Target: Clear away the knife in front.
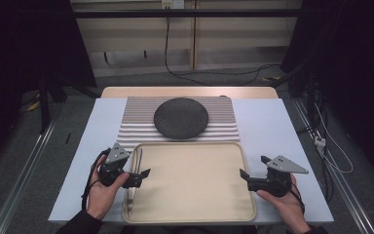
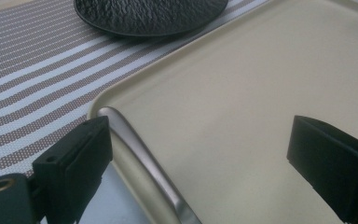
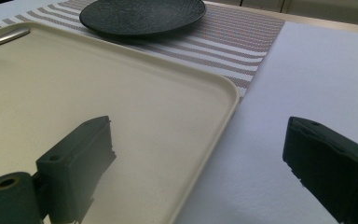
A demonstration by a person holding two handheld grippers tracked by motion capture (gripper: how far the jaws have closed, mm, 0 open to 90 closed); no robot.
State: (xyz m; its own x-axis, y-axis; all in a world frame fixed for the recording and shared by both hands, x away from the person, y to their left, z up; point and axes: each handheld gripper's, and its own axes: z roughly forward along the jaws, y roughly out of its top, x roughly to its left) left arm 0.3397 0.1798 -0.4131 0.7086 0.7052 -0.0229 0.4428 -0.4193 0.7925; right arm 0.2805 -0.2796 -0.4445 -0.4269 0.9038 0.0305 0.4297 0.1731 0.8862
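Observation:
A beige tray (image 1: 195, 183) lies on the near half of the table. Along its left rim rests a slim metal utensil handle (image 1: 132, 192), also seen in the left gripper view (image 2: 142, 158) and at the far left of the right gripper view (image 3: 4, 38). My left gripper (image 1: 145, 175) hovers over the tray's left rim, open, with the handle lying below its left jaw and apart from both pads (image 2: 198, 135). My right gripper (image 1: 252, 166) stands open and holds nothing, straddling the tray's right rim (image 3: 198, 149).
A dark round plate (image 1: 181, 118) sits on a striped placemat (image 1: 136, 122) just beyond the tray. White table surface (image 3: 307, 70) stretches to the right of the tray. Cables run over the floor beyond and to the right of the table.

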